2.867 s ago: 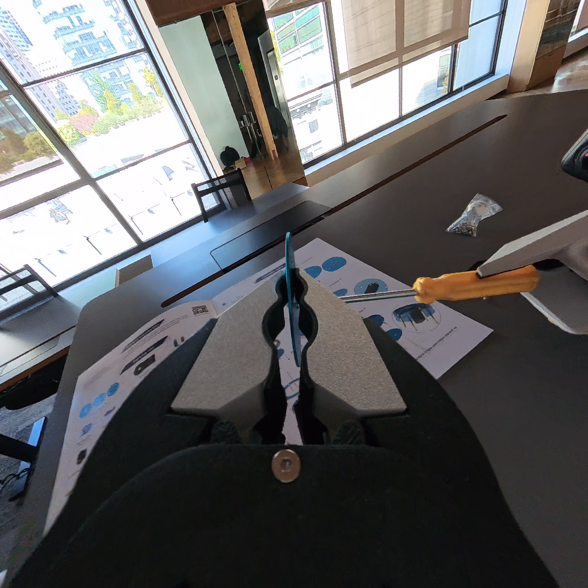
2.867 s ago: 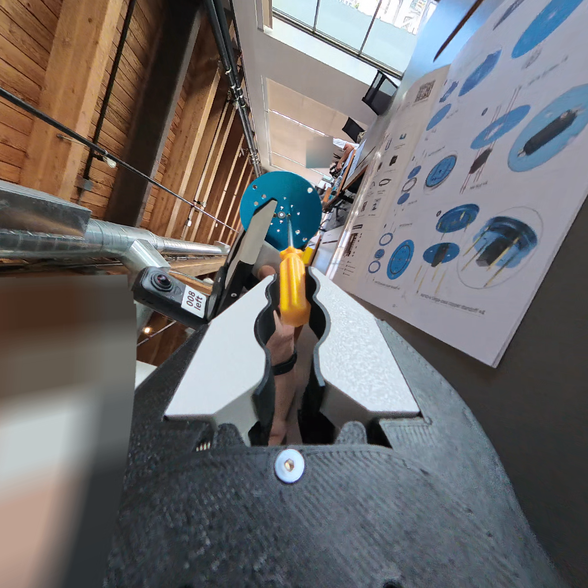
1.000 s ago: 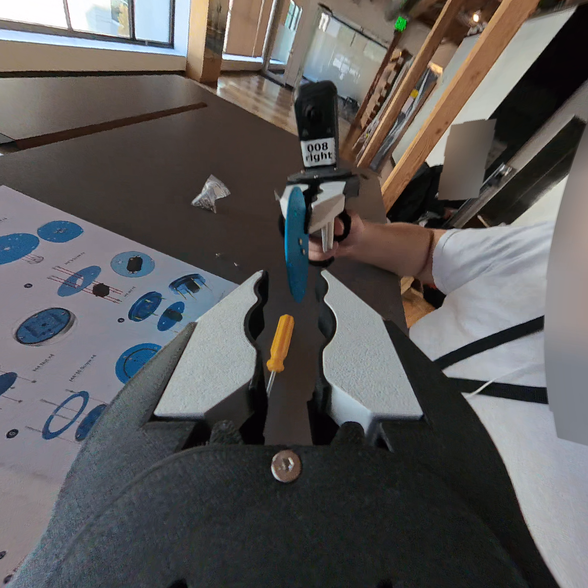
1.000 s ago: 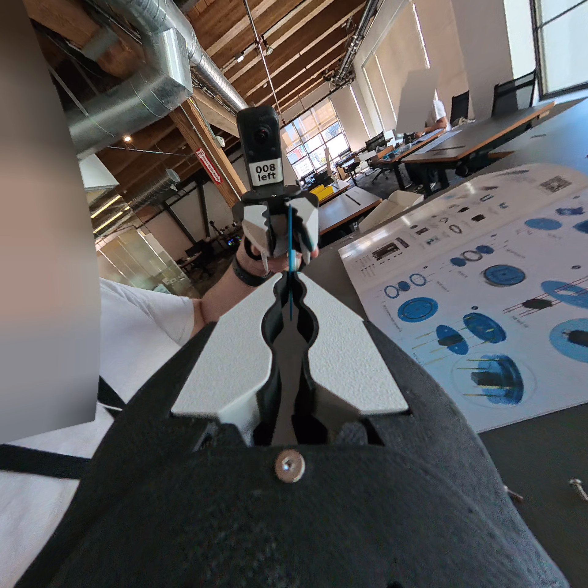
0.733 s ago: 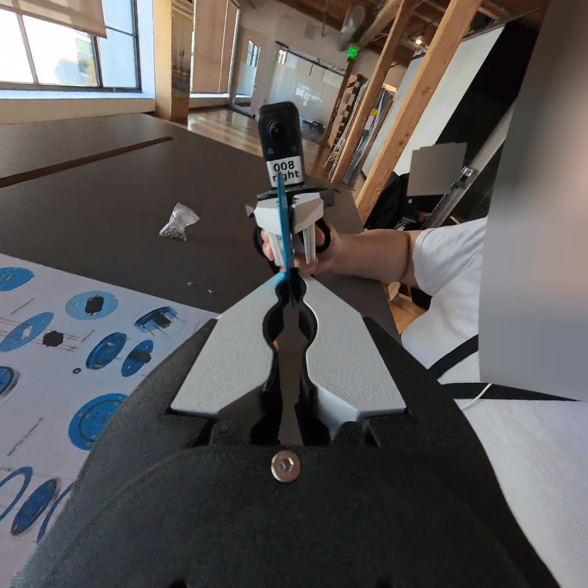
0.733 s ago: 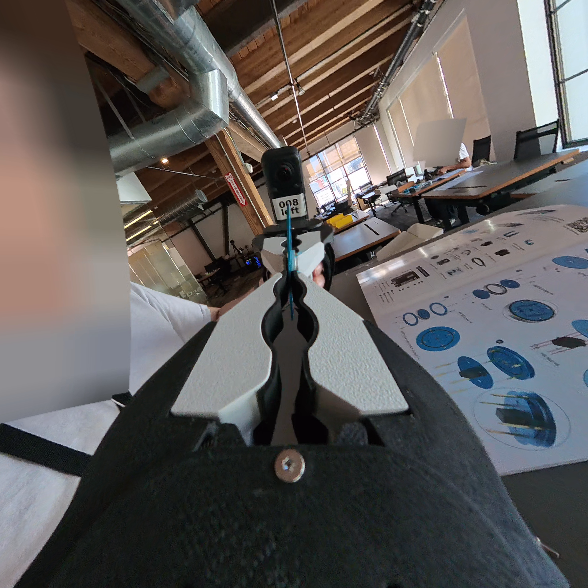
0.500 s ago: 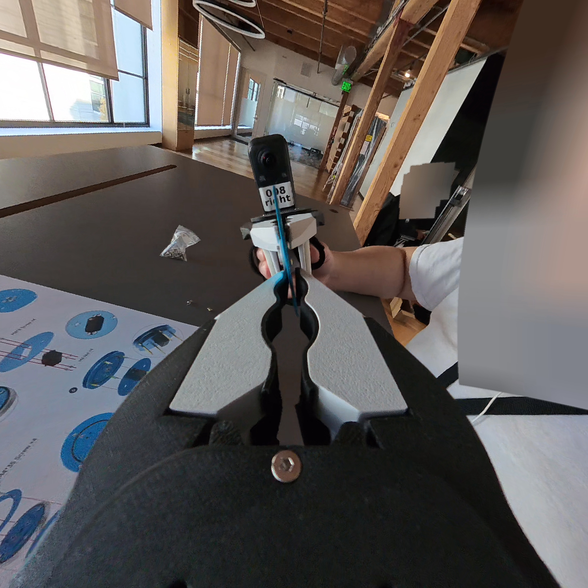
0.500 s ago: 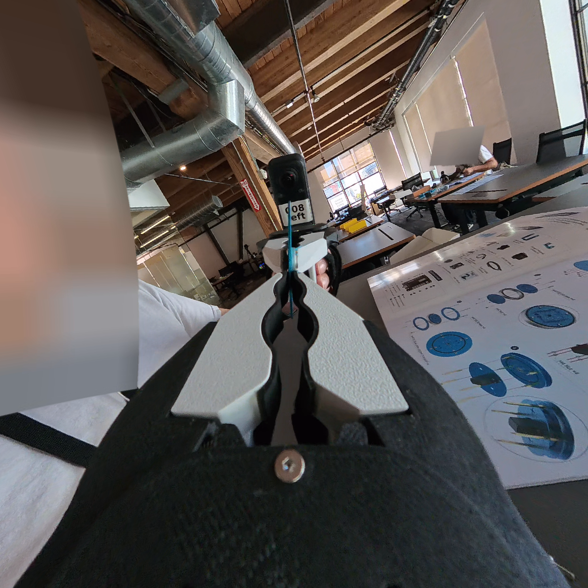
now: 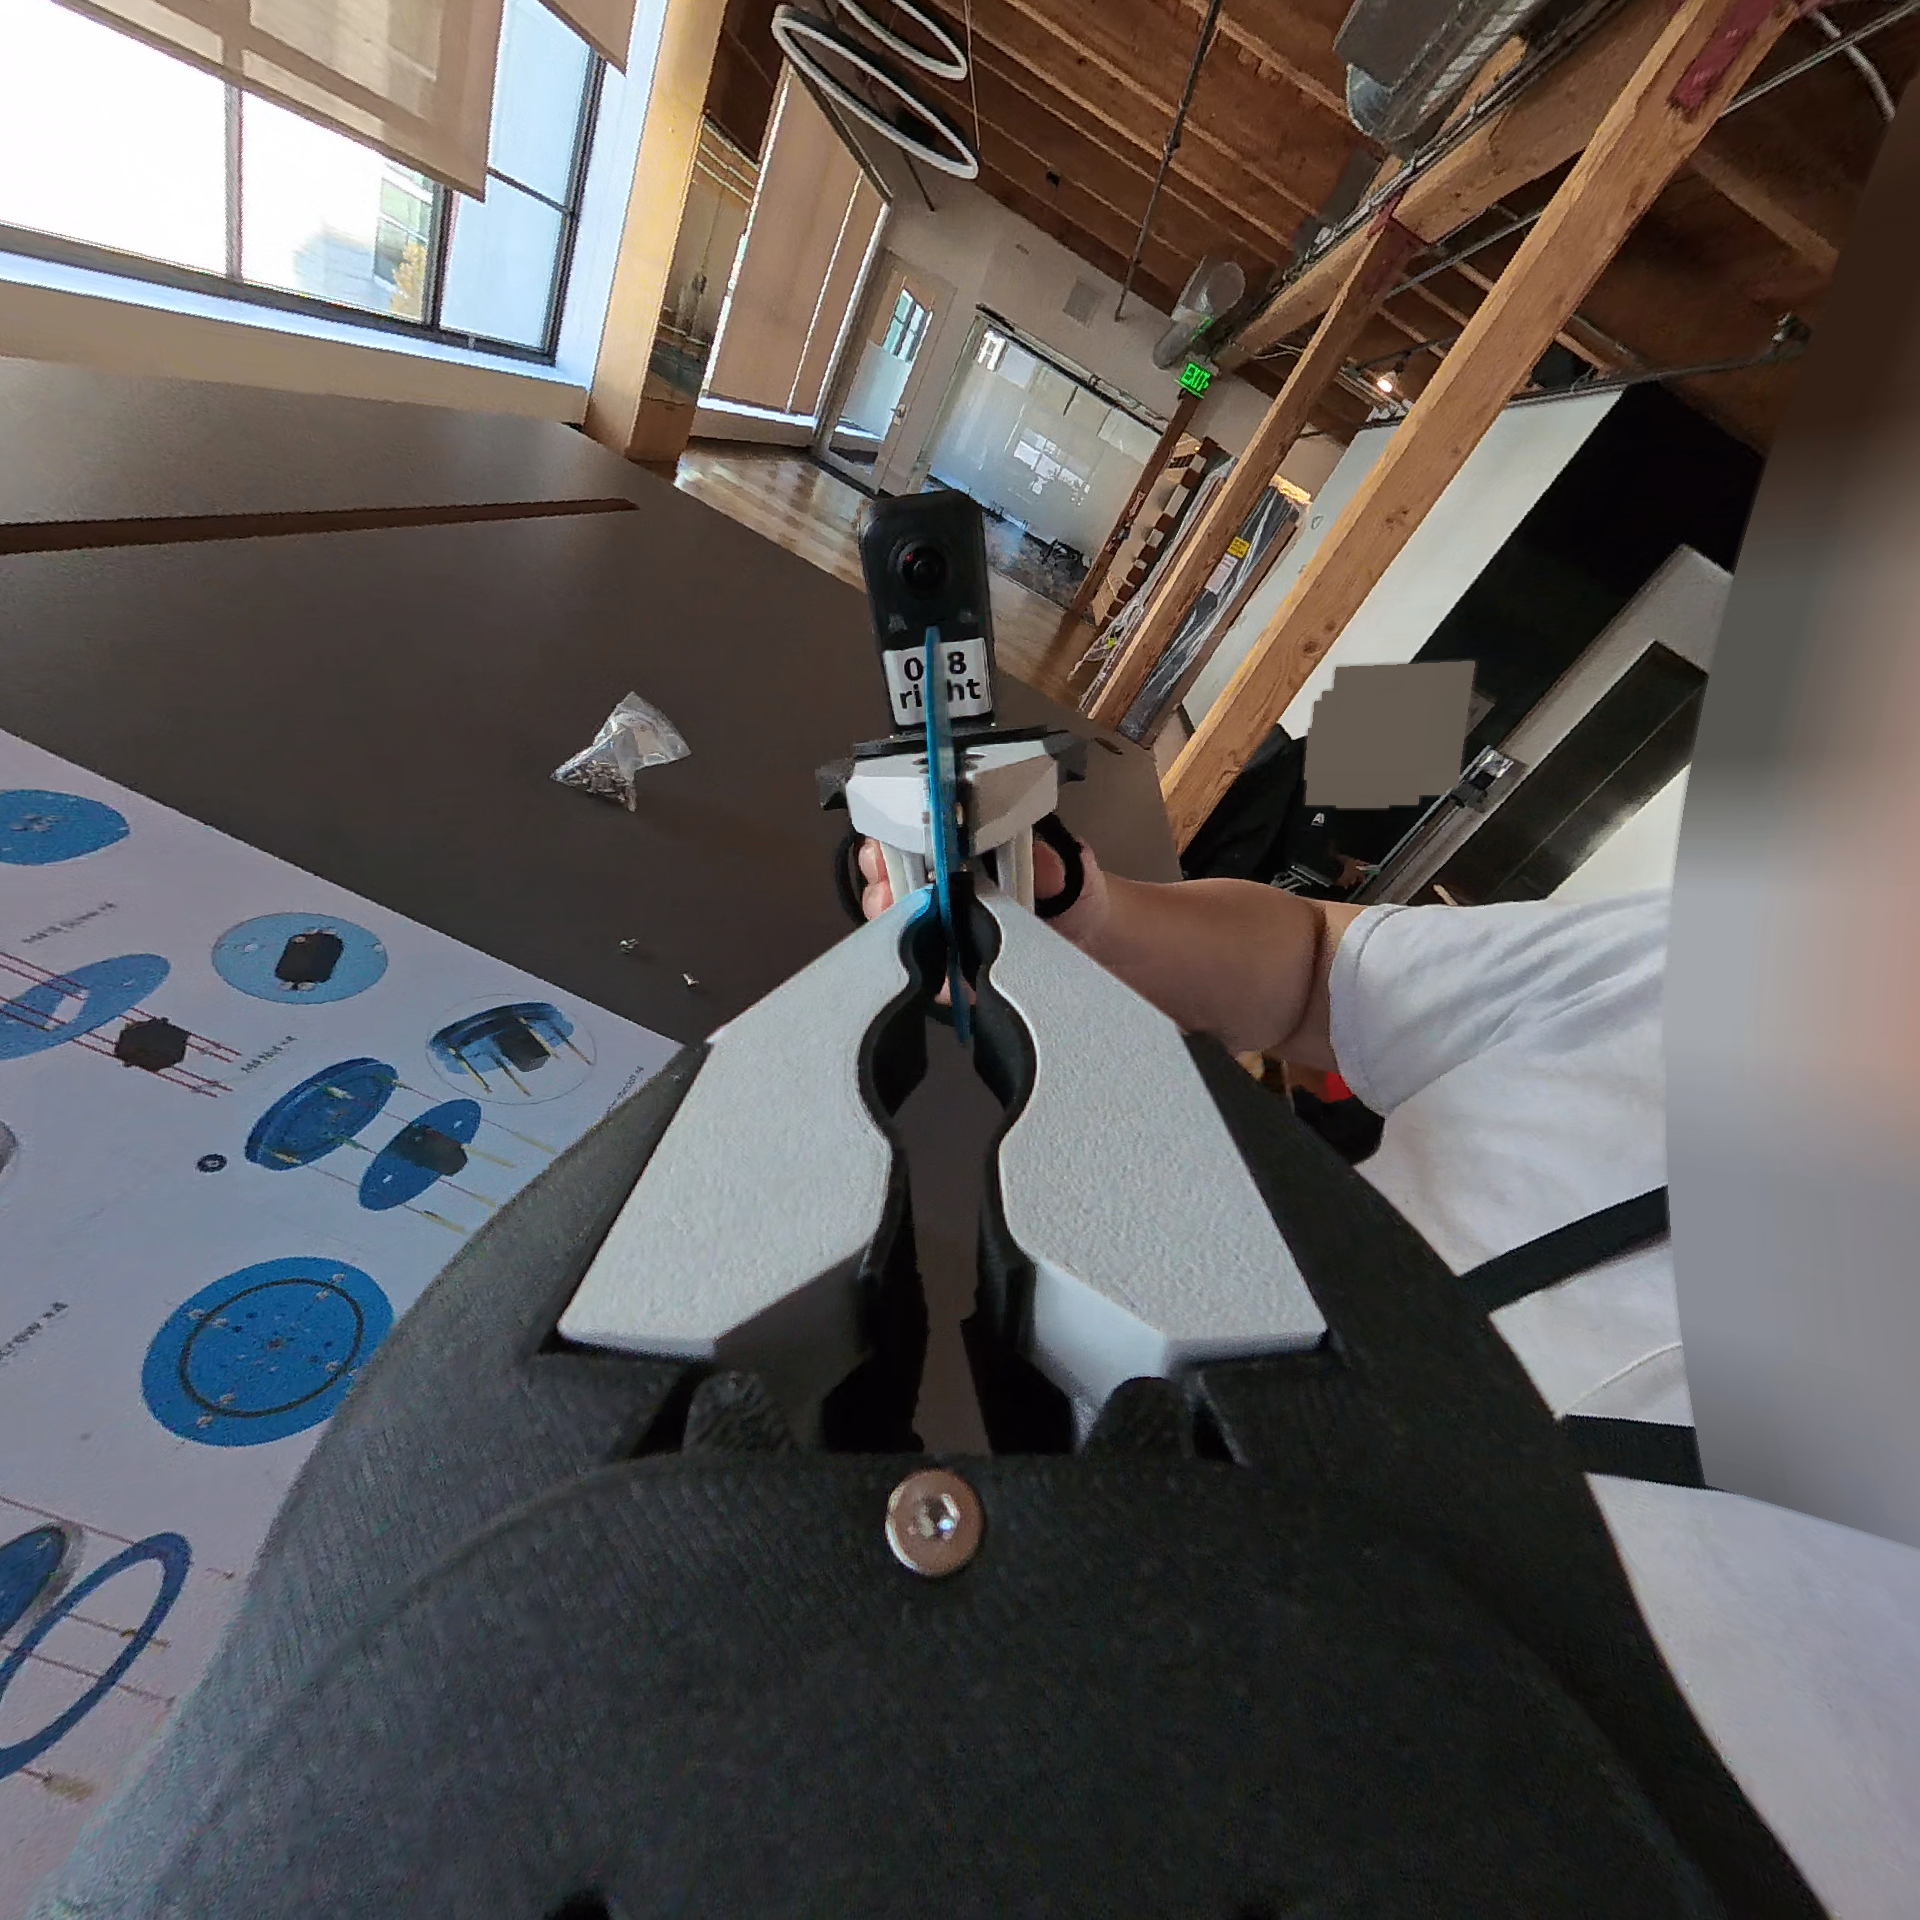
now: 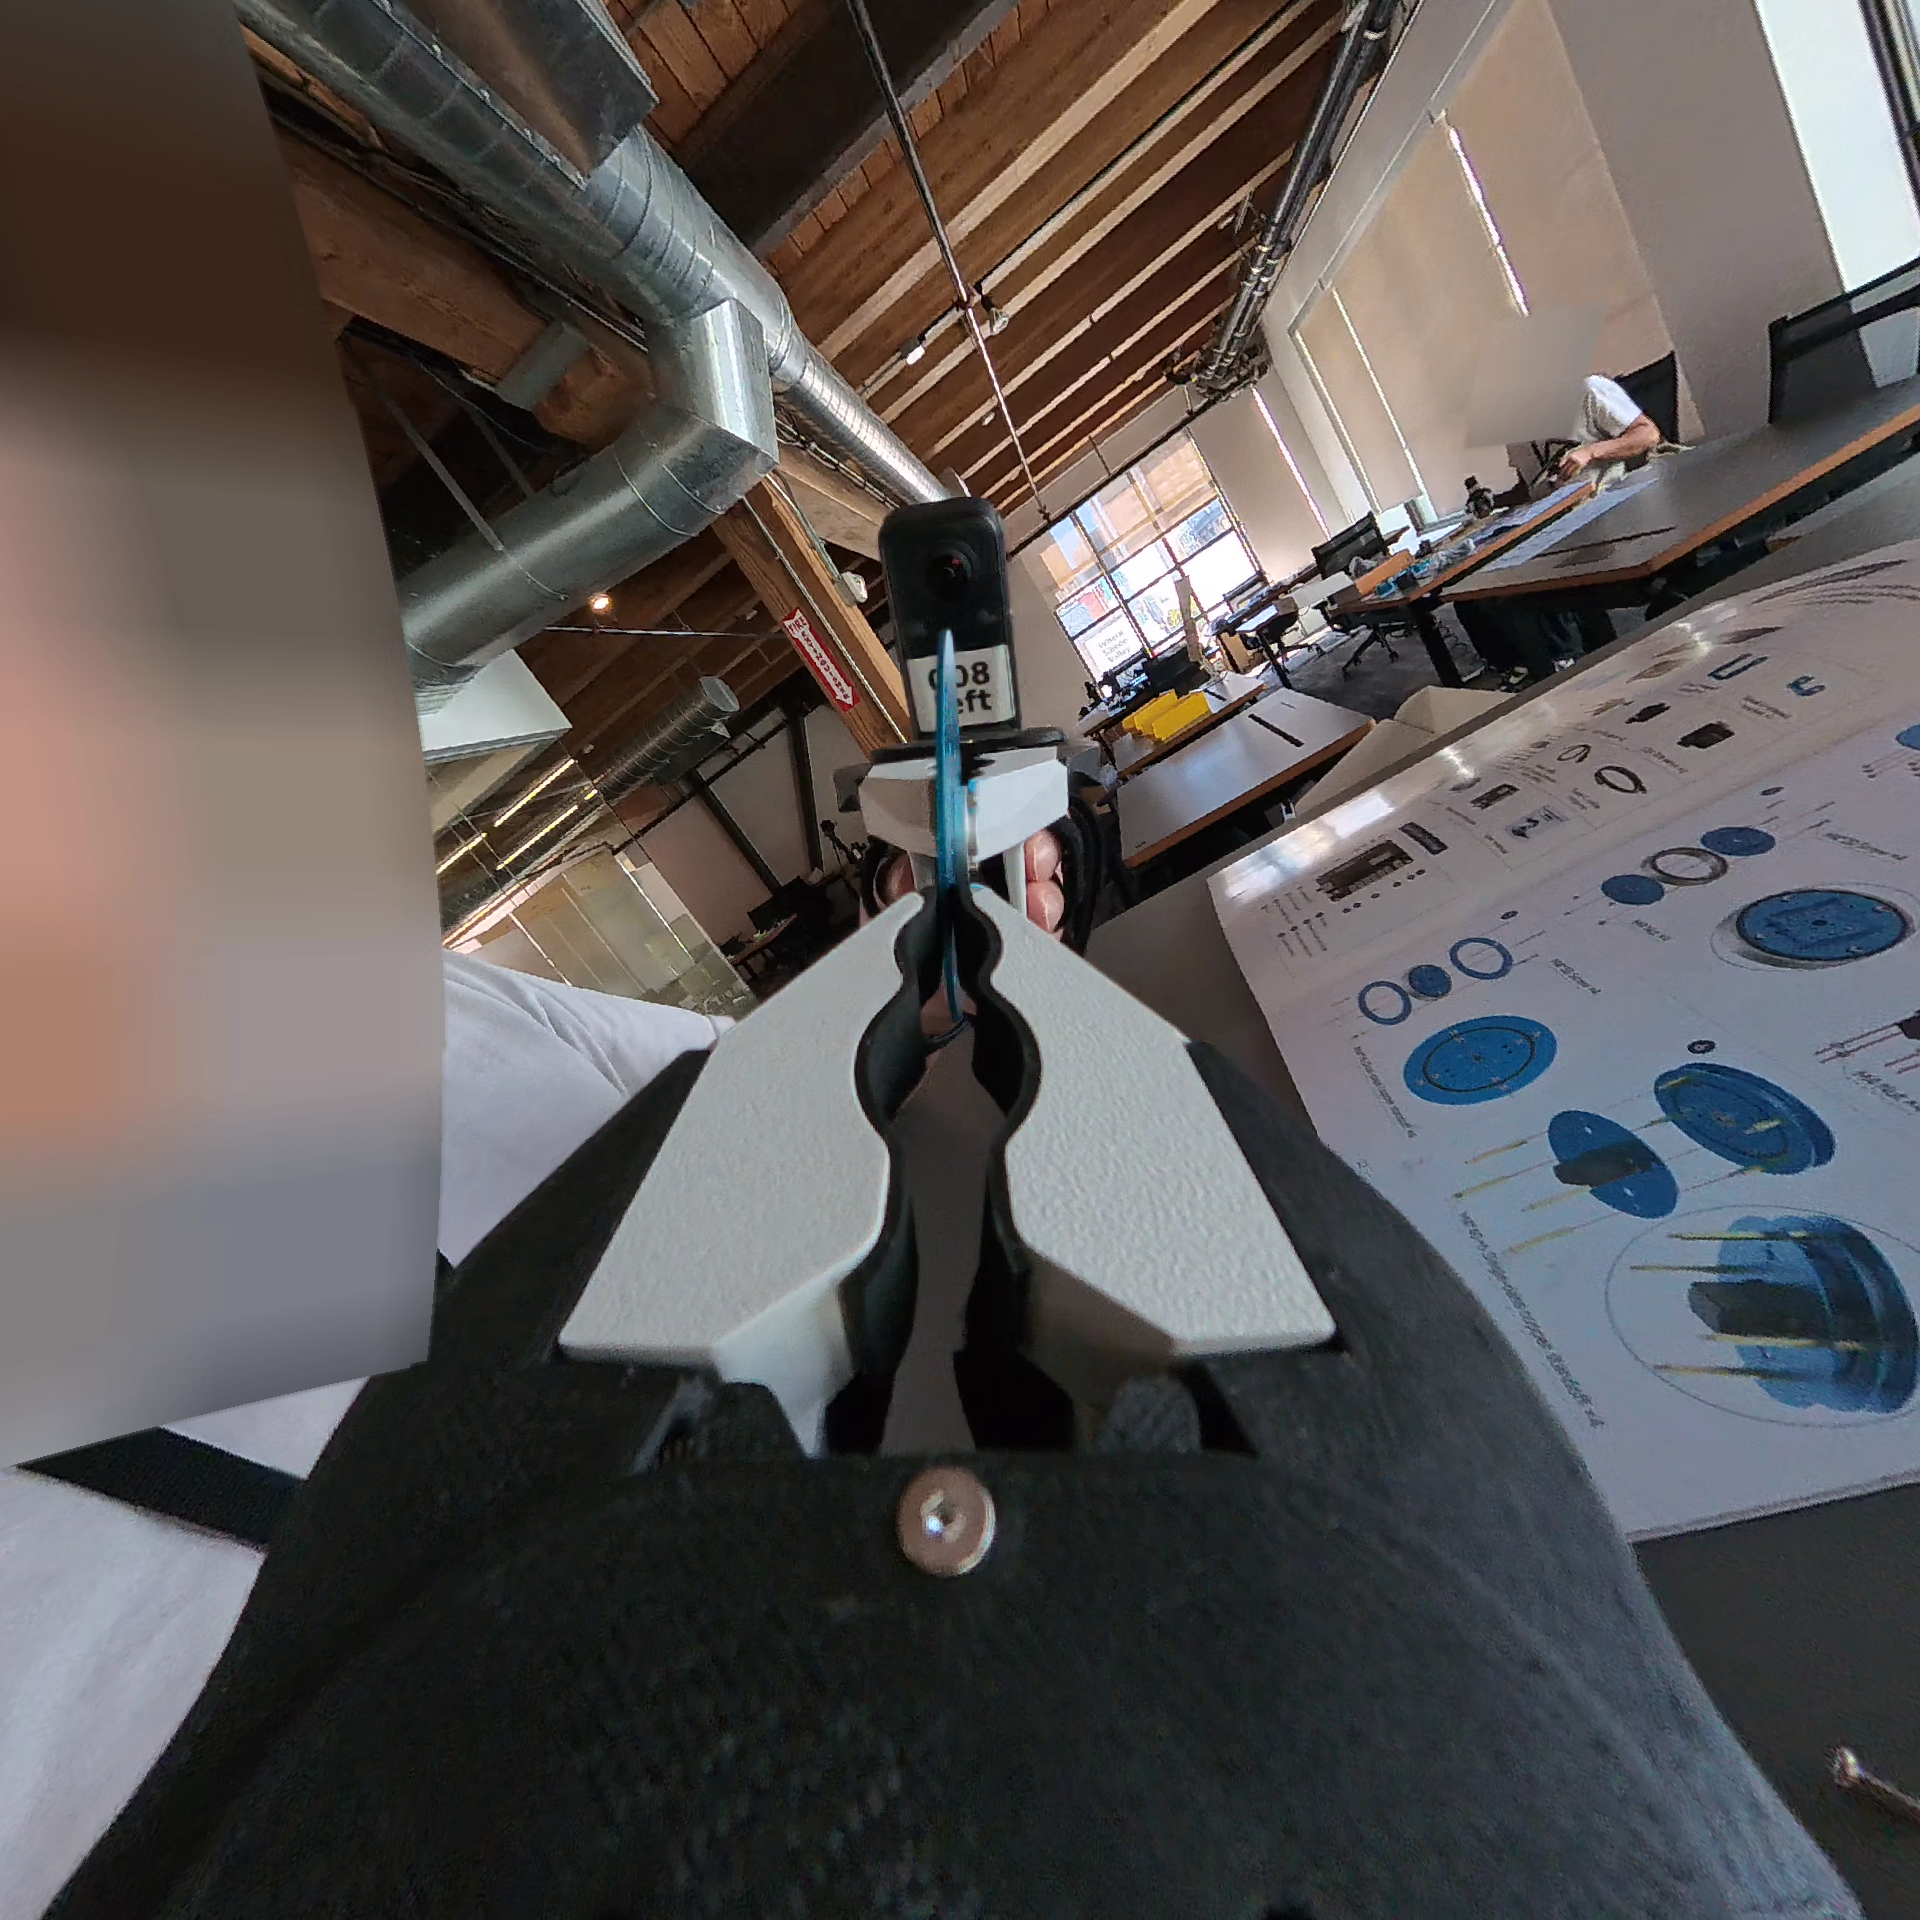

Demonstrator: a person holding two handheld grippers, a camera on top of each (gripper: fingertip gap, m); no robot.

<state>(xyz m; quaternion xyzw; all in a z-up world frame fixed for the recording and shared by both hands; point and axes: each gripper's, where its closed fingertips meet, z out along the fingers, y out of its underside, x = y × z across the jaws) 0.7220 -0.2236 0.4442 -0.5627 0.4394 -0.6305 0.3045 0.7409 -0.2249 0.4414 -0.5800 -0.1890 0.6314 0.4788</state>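
A thin blue disc (image 9: 940, 810) stands on edge in the air between my two grippers, which face each other. My left gripper (image 9: 945, 935) is shut on the disc's near rim. My right gripper (image 10: 948, 930) is shut on the opposite rim of the disc (image 10: 948, 821). Each gripper shows in the other's view, held in a person's hand: the right gripper (image 9: 956, 873) with a black camera on top, and the left gripper (image 10: 961, 868) likewise. Both are held above the dark table (image 9: 364, 675).
A white instruction sheet (image 9: 260, 1091) with blue diagrams lies on the table, also in the right wrist view (image 10: 1610, 987). A small bag of screws (image 9: 620, 750) and two loose screws (image 9: 655, 961) lie beyond it. One screw (image 10: 1870, 1779) lies near the right gripper. The person's white shirt is close behind. Both grippers' tips are close together, under 4 cm apart.
The right gripper dropped the orange screwdriver and took the disc. The left gripper, open a second ago, closed on the disc's rim. Both grippers have since tilted upward together.
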